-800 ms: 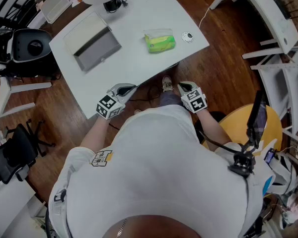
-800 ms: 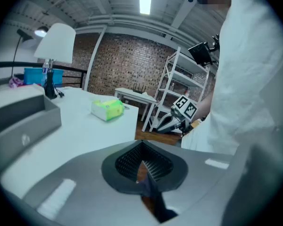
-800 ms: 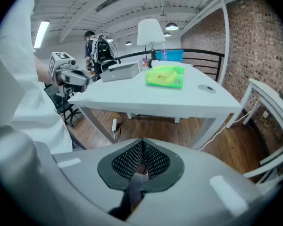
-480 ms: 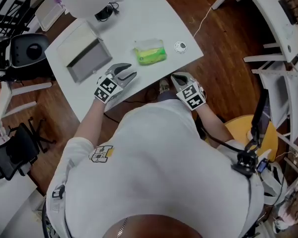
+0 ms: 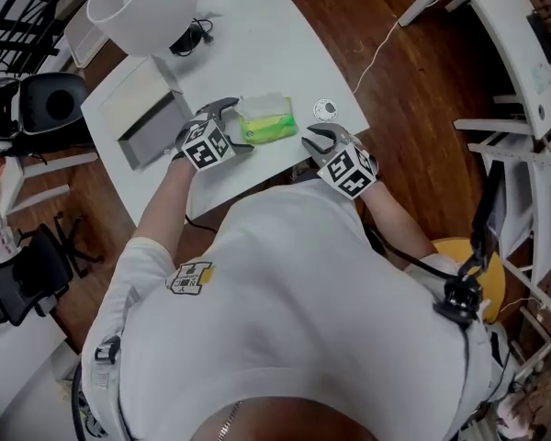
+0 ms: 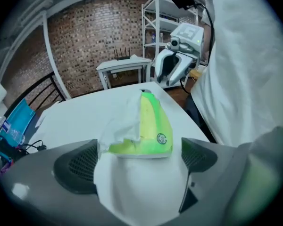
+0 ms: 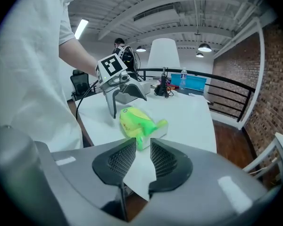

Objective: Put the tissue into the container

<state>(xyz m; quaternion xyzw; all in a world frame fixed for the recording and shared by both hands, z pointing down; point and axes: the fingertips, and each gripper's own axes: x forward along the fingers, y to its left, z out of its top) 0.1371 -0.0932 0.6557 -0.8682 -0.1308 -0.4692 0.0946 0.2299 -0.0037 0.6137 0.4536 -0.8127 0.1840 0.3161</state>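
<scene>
The green tissue pack (image 5: 266,123) lies on the table (image 5: 285,44) at mid-frame, right of the gray container (image 5: 151,118). The left gripper (image 5: 231,125) gapes wide just before it. The right gripper (image 7: 142,160), barely parted, holds nothing. Best to straddle the pack's body, not its loose sheet.

The head view looked steeply down; both gripper views faced the tissue pack (image 5: 264,125) closely, from opposite sides.

On your white table (image 5: 266,35), the green tissue pack (image 5: 266,122) lies between your left gripper (image 5: 237,127) and right gripper (image 5: 310,143). The grey open container (image 5: 145,147) sits left of it, with the white lamp (image 5: 142,9) behind.
</scene>
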